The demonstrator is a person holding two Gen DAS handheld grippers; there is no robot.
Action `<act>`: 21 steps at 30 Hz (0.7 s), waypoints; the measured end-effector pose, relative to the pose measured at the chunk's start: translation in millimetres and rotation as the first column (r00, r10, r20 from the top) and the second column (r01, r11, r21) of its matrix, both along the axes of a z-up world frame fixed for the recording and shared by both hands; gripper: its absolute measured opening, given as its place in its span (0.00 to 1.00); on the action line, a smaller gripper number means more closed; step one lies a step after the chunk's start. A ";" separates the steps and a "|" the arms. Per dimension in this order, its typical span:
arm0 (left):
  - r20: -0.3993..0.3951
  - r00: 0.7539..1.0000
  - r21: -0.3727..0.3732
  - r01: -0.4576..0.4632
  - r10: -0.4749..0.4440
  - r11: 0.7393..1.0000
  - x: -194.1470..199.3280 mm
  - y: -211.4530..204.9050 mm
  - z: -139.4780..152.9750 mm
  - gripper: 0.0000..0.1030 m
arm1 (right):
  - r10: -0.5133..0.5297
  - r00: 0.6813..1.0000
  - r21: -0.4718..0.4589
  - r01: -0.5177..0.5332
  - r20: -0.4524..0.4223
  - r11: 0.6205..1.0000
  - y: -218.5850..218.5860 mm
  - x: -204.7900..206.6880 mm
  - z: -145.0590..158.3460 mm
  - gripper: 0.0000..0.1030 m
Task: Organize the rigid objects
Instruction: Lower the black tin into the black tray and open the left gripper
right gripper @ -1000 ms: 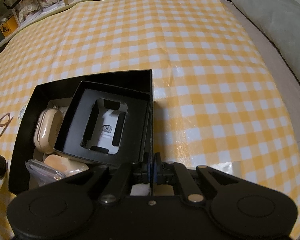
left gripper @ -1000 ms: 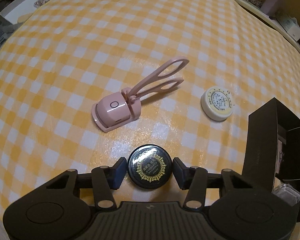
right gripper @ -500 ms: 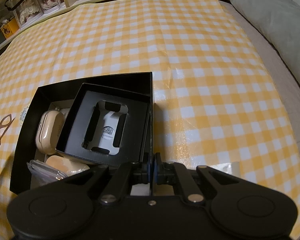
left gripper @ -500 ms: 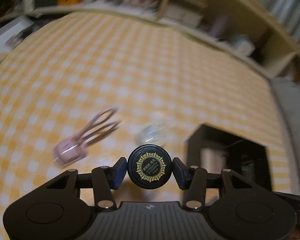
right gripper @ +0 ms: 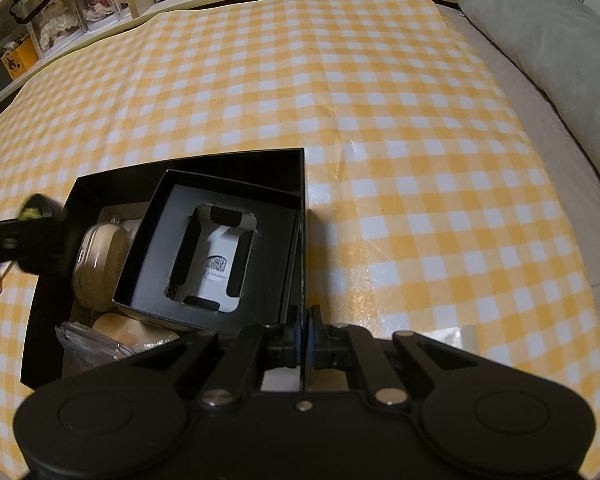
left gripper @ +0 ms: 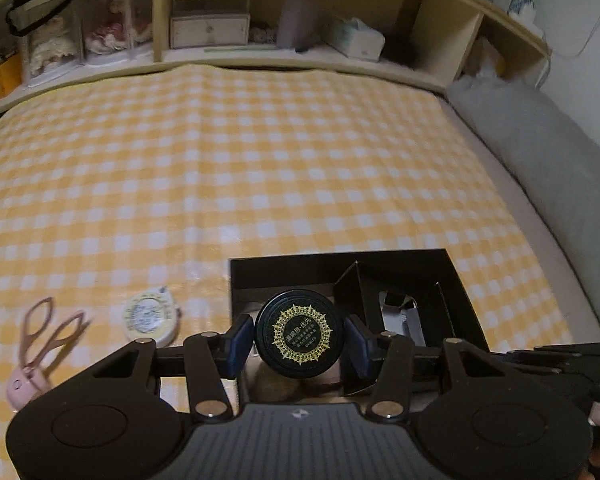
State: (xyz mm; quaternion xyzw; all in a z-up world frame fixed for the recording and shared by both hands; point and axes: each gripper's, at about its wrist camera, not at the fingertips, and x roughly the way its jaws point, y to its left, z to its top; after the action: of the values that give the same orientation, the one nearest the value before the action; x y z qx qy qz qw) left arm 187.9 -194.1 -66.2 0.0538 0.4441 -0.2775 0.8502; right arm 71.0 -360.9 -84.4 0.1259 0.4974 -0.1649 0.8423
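Note:
A round black jar [left gripper: 299, 338] with a gold-patterned lid is clamped between the pads of my left gripper [left gripper: 299, 341], which hovers above the left part of the open black box [left gripper: 340, 264]. In the right wrist view the same jar [right gripper: 36, 204] and the left gripper [right gripper: 20, 240] come in blurred over the box's left wall. My right gripper [right gripper: 302, 336] is shut on the right wall of the black box [right gripper: 188, 158]. Inside lie a smaller black box [right gripper: 208, 248], a beige case [right gripper: 100, 264] and a clear packet [right gripper: 88, 340].
On the yellow checked cloth [left gripper: 260, 168], left of the box, lie a white round tin [left gripper: 150, 316] and a pink eyelash curler [left gripper: 40, 344]. A grey pillow [left gripper: 560, 168] borders the right side. Shelves [left gripper: 220, 20] with boxes run along the back.
My left gripper has lifted the black jar off the cloth and carried it right, over the box, rolling as it went. The right gripper has stayed on the box wall.

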 end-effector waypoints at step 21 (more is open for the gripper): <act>-0.028 1.000 0.045 -0.005 0.006 0.999 7.7 -10.1 -5.8 0.89 | 0.000 1.000 -0.002 0.000 -0.003 1.000 0.3 4.1 1.8 0.04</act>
State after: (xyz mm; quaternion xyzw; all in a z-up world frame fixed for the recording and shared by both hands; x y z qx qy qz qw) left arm 195.6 -204.2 -72.0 0.0676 0.4623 -0.2660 0.8432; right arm 75.1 -360.5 -82.7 0.1246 0.4985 -0.1656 0.8417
